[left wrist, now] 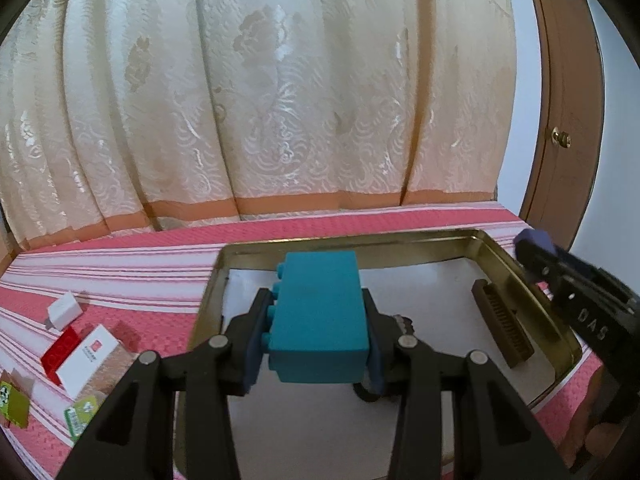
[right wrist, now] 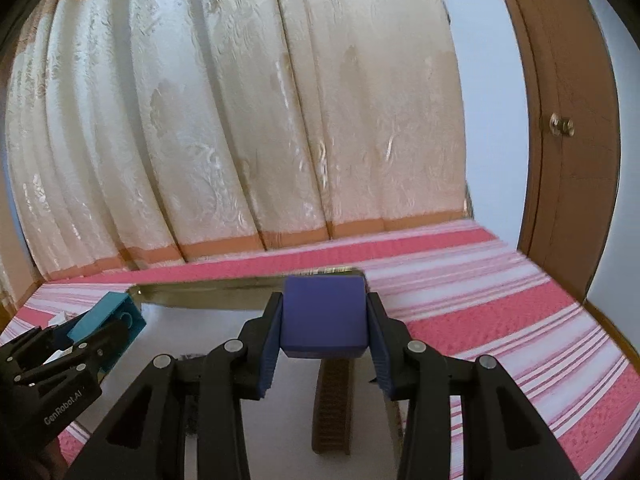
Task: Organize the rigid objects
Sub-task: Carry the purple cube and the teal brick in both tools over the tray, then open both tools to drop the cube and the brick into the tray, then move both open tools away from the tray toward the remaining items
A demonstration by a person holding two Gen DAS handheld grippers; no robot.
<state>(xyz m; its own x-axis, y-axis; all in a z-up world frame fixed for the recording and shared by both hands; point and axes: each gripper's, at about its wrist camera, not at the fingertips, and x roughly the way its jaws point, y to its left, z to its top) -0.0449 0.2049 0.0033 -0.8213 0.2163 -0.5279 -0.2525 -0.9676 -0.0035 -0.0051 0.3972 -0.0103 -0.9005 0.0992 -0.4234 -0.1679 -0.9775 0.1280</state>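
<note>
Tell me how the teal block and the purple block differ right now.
The teal block is elongated with round studs along its left side; the purple block looks squarer, and no studs show. The left gripper clamps the teal block, while the right gripper clamps the purple block. Both are held above the metal tray.
</note>
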